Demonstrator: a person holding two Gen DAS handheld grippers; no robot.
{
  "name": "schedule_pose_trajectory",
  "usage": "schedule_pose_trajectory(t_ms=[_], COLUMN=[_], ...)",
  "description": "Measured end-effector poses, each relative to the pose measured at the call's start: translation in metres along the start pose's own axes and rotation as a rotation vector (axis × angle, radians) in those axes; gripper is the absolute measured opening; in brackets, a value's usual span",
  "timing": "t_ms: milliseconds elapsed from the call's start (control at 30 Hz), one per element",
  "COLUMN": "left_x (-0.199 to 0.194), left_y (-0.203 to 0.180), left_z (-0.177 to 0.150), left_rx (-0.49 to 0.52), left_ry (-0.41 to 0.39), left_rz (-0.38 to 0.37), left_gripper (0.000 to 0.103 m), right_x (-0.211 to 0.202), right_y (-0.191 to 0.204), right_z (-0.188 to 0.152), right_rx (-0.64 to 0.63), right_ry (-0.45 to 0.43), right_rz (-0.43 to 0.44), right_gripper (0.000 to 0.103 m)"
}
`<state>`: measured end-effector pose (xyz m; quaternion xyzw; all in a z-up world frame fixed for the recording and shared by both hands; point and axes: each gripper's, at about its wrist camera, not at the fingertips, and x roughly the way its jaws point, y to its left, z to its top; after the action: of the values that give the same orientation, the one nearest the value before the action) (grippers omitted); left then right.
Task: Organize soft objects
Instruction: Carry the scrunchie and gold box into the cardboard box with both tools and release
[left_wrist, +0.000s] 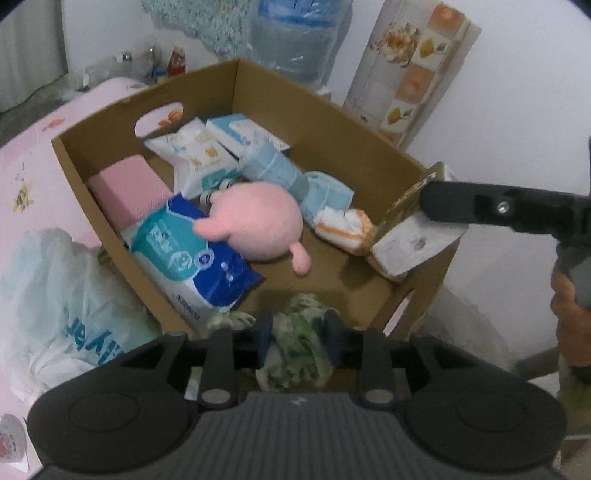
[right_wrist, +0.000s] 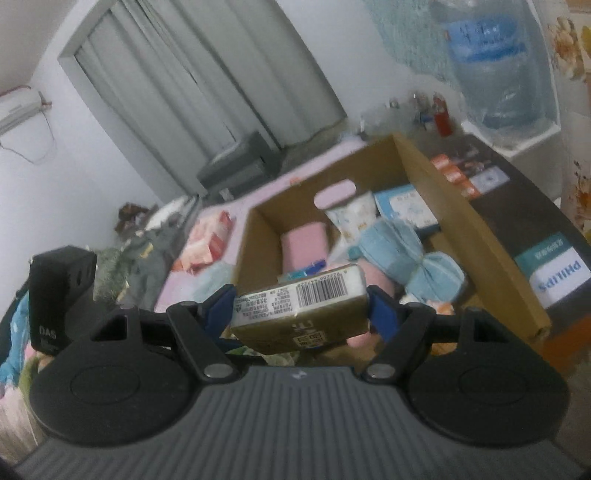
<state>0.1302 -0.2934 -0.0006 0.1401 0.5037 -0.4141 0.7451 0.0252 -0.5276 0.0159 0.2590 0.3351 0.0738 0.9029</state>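
Your left gripper (left_wrist: 297, 341) sits nearest the lens, its blue pads pinched narrow on a crumpled green-and-white cloth (left_wrist: 295, 347) that bulges between and below them, just over the near wall of the cardboard box (left_wrist: 332, 122). Your right gripper (right_wrist: 301, 314) is clamped on a gold-and-white pack (right_wrist: 299, 306), barcode side up, which fills the gap between the blue pads from one to the other. In the left view that pack (left_wrist: 410, 236) hangs over the box's right corner.

Inside the box, going down in size: the blue-and-white wipes pack (left_wrist: 195, 254) lies against the near left wall, with the pink plush toy (left_wrist: 255, 221) resting partly on it. Behind them sit the pink block (left_wrist: 129, 188), a white tissue pack (left_wrist: 195, 155), a light blue box (left_wrist: 247, 133) at the back and a pale blue bundle (left_wrist: 277, 170). A small orange-and-white cloth (left_wrist: 343, 229) lies just beside your right-hand pack. Outside, a white plastic bag (left_wrist: 55, 295) rests against the box's left wall on the pink bedsheet (left_wrist: 33, 155).
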Motion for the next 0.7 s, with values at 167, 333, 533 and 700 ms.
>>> schedule_pose_trajectory(t_ms=[167,333,533,700], left_x=[-0.005,-0.021,-0.053,-0.076], left_y=[0.004,0.006,0.016,0.031], left_z=[0.000,-0.001,-0.009,-0.019], left_rx=[-0.016,-0.036,-0.060,-0.102], left_ry=[-0.008,-0.058,-0.174,-0.246], left_rz=[-0.002,-0.016,0.014,0.062], left_gripper=[0.045,0.047,0.050,0.051], right_x=[0.027,0.049,0.077,0.119], right_y=[-0.005,-0.007,-0.011,-0.013], right_z=[0.009,0.018,0.024,0.022], right_rx=[-0.006,-0.025,0.022,0.116], right_ry=[0.135,0.275,0.451,0.554], right_rz=[0.010,-0.011,-0.018,-0.004], right_gripper=[0.076,0.076,0.076,0.076])
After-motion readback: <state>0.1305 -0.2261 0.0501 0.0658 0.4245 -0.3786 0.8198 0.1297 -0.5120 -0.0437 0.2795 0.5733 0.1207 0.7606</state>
